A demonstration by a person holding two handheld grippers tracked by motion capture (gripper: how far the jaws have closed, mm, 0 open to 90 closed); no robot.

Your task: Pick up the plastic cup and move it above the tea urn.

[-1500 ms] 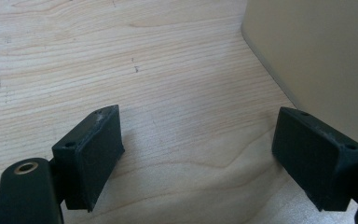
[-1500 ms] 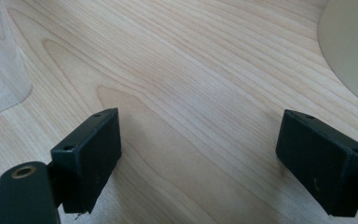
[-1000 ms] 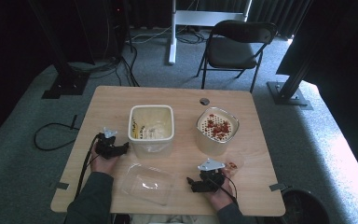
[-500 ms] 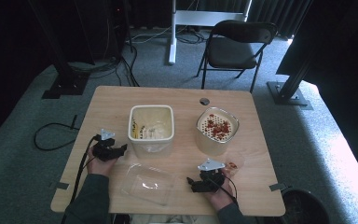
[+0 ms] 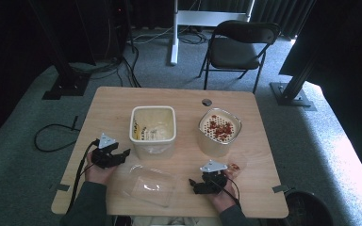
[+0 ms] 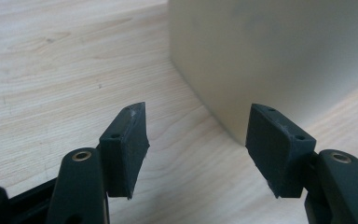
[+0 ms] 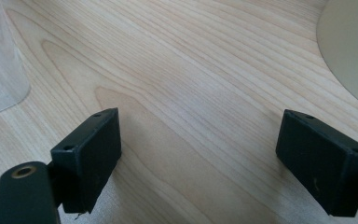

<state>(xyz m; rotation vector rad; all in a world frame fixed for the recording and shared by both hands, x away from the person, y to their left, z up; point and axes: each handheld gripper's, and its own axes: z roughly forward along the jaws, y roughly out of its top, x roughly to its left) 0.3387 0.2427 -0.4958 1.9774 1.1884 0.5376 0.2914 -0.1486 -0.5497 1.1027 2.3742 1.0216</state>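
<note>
A square cream container (image 5: pixel 153 129) stands mid-table. My left gripper (image 5: pixel 122 154) is just to its left, pointing at it. In the left gripper view the container's near corner (image 6: pixel 270 60) rises right ahead of the left gripper (image 6: pixel 198 121). Its jaws have just been closing; they stand apart with only bare wood between them. My right gripper (image 5: pixel 194 184) rests near the front edge, pointing left. The right gripper view shows the right gripper (image 7: pixel 200 126) wide open over bare wood.
A round cream container (image 5: pixel 219 131) with red bits on top stands right of the square one; its side (image 7: pixel 354 51) shows in the right gripper view. A clear lid (image 5: pixel 148 184) (image 7: pixel 0 60) lies between the grippers. A small clear dish (image 5: pixel 235 165) with red bits sits by the right hand.
My left hand and gripper have drawn back a little from the square container toward the table's front left. The right hand has kept still.
</note>
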